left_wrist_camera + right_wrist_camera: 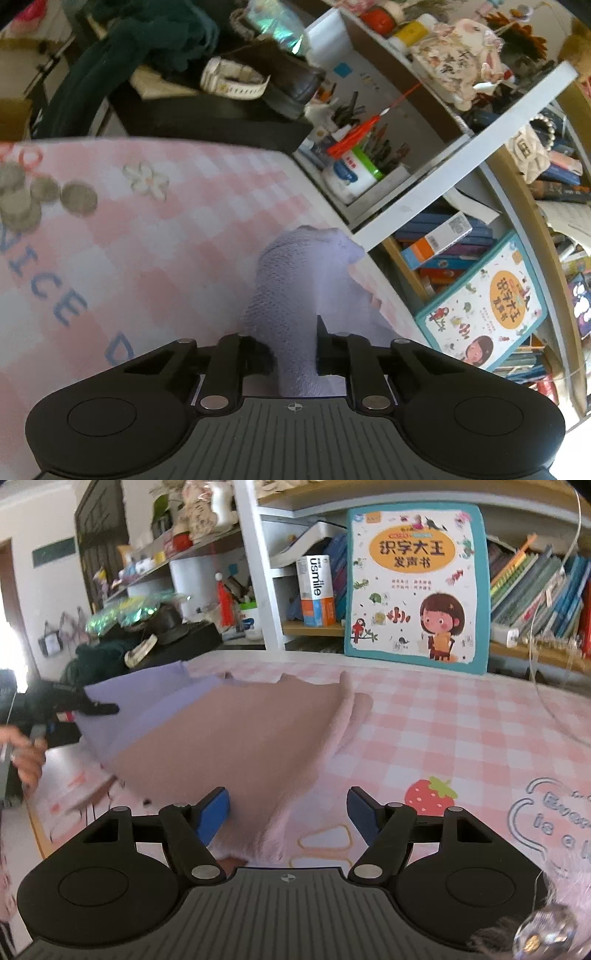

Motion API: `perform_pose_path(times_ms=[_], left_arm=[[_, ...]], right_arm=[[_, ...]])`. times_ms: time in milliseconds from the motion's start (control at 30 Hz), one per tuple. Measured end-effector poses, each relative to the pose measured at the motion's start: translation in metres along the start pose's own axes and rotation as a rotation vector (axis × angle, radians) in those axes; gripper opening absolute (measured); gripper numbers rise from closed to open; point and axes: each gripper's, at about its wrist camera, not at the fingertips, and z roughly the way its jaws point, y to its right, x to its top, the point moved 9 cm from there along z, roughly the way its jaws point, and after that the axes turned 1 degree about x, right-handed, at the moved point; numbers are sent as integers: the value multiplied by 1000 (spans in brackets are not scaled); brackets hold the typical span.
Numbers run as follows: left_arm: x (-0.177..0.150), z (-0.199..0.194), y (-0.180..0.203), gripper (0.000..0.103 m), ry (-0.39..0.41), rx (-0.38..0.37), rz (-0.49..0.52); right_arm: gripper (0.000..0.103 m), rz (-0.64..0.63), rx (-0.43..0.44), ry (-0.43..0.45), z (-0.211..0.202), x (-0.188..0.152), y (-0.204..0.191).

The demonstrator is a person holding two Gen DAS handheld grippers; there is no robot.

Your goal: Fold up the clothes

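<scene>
Your left gripper (291,354) has its jaws pressed onto a bunched corner of the garment (236,746). In the left wrist view the lilac fabric fills the gap between the jaws and rises forward of them in a lifted ridge; the rest trails behind and below the jaws, out of that view.

Your right gripper (288,812) has its jaws spread wide. The near hem of the garment lies between them on the tablecloth (461,731), closer to the left blue pad (214,814), but neither pad presses on it, so this side is not held.

Risks from this state:

1. Slip at the left jaws. The bite is on a thick wad, not a flat edge. A fast pull is likely to draw fabric out of the jaws.
2. Whole-garment drag. With the near hem free, carrying the left corner across will probably slide the garment over the tablecloth instead of creasing it. Close the right jaws on the hem, or press it down, first.
3. Skewed fold. The far edge ahead of the right jaws is wrinkled and a sleeve is doubled under; folding over it would lock the wrinkles in.
4. Snagging. The shelf (461,162) stands just beyond the left jaws. A high or long swing may catch the tassel (354,136) or the book (415,587).
</scene>
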Motion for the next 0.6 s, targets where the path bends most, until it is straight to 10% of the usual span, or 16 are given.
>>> perform_pose_path(times_ms=[600], left_arm=[[17,-27,23,16,53,-67,131]], right_arm=[[63,-9,25,-61,33,4,-4]])
